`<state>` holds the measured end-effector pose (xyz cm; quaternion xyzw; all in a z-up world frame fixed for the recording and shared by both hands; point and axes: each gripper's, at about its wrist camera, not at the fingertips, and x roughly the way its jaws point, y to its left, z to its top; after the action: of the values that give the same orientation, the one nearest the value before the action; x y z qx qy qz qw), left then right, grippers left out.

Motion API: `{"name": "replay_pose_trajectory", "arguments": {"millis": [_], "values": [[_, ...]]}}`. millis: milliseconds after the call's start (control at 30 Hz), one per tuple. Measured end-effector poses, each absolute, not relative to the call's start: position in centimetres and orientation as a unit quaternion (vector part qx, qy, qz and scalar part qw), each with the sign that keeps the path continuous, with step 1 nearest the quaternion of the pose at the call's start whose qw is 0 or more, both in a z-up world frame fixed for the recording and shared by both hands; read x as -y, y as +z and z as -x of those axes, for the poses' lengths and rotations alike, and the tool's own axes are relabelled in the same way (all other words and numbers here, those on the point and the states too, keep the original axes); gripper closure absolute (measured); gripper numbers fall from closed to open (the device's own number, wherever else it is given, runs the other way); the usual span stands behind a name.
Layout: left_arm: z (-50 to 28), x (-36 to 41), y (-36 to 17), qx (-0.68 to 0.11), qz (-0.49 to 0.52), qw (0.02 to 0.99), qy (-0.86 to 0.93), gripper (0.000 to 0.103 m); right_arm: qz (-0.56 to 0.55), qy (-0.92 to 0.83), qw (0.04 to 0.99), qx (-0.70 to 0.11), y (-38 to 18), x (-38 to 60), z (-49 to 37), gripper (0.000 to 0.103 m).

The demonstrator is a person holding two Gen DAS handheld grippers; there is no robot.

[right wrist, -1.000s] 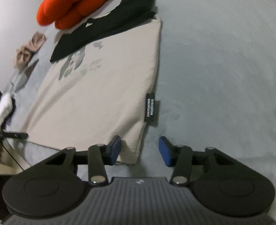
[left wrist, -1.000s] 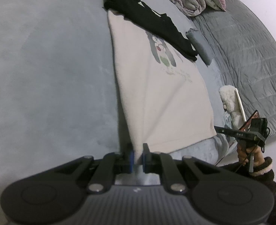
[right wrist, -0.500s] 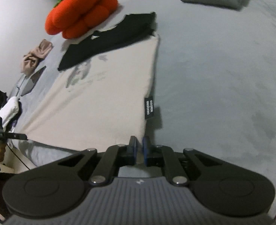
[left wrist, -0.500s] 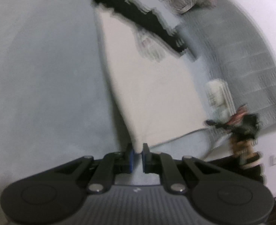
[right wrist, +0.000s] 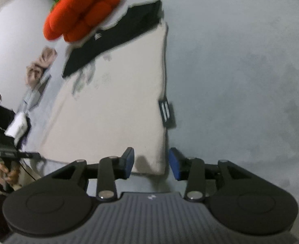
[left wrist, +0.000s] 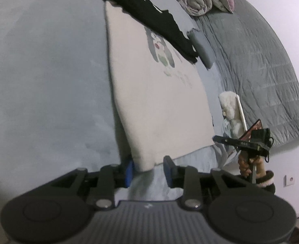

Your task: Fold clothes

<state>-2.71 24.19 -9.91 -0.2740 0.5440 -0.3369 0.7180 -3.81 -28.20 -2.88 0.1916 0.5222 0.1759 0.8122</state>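
The cream shirt [left wrist: 157, 101] lies flat on the bed [left wrist: 47, 81], its long axis running from the claws toward 12 o'clock, where a black garment [left wrist: 149, 18] overlaps its far end. Each near corner sits between spread jaws: left claw [left wrist: 148, 169] released at one, right claw [right wrist: 151, 163] released at the other, both equally near.

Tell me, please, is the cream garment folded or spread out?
Spread: the cream garment lies flat on the bed, print showing, black top across its far end.
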Motion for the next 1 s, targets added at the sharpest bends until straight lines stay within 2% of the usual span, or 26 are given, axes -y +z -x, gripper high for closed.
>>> {"name": "replay_pose_trajectory", "arguments": {"millis": [67, 133, 167, 233, 433, 600, 733, 867, 900, 1000], "values": [[2.7, -23.9, -9.9, -0.543, 0.270, 0.719, -0.339, 0.076, -0.183, 0.180, 0.811, -0.526, -3.0, 27.7, 3.5, 0.078], [2.7, -23.7, -9.8, -0.541, 0.267, 0.722, -0.338, 0.085, -0.196, 0.180, 0.804, -0.531, -3.3, 27.9, 3.3, 0.088], [2.7, -23.6, -9.7, -0.539, 0.268, 0.723, -0.340, 0.091, -0.205, 0.182, 0.802, -0.531, -3.4, 28.1, 3.3, 0.089], [2.7, -23.8, -9.2, -0.523, 0.282, 0.725, -0.347, 0.092, -0.232, 0.197, 0.795, -0.524, -3.0, 28.5, 3.3, 0.090], [1.8, -25.7, -7.1, -0.438, 0.376, 0.733, -0.358, 0.093, -0.329, 0.220, 0.789, -0.470, -0.3, 30.3, 2.6, 0.090], [0.0, -26.9, -7.2, -0.380, 0.467, 0.731, -0.321, 0.093, -0.360, 0.191, 0.796, -0.448, 0.5, 30.5, 0.6, 0.091], [-1.8, -26.9, -7.6, -0.390, 0.478, 0.743, -0.261, 0.093, -0.372, 0.166, 0.798, -0.444, 0.1, 30.5, -1.3, 0.091], [-3.1, -26.4, -7.5, -0.443, 0.439, 0.746, -0.232, 0.091, -0.384, 0.140, 0.800, -0.440, -0.3, 30.5, -3.1, 0.091], [-3.1, -26.2, -7.3, -0.454, 0.421, 0.752, -0.225, 0.088, -0.387, 0.134, 0.800, -0.439, -0.4, 30.5, -3.6, 0.091], [-2.4, -25.8, -6.8, -0.484, 0.360, 0.769, -0.211, 0.066, -0.396, 0.115, 0.801, -0.435, -0.7, 30.4, -4.9, 0.091]]}}
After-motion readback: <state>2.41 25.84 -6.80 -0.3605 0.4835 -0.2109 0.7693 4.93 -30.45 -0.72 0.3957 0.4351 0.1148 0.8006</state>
